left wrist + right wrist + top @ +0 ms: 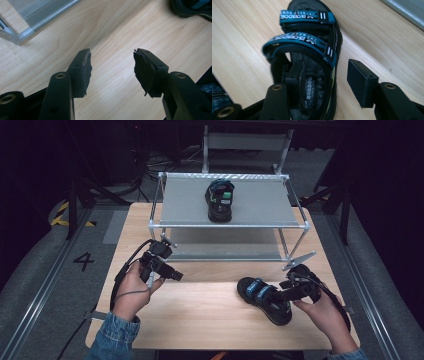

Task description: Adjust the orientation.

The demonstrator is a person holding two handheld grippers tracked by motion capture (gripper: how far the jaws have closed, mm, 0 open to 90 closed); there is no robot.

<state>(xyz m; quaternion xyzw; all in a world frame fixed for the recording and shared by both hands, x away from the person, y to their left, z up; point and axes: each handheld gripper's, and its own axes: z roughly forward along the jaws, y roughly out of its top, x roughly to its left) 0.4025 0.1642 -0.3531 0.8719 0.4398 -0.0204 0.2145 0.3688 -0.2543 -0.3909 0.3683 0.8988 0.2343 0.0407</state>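
Wooden table (200, 320) with a two-tier metal rack (230, 222) at the far side; one sandal (220, 200) sits on the top shelf, long axis running near to far. Second sandal (264, 299) lies flat on the table at front right, long axis diagonal from far-left to near-right. Right hand (325, 312) reaches in from the lower right, right gripper (284, 296) aimed left at it, jaws apart, one inside the footbed, one outside the sole edge. Left hand (131, 290) holds left gripper (172, 276) near the rack's front-left leg, jaws apart over bare wood.
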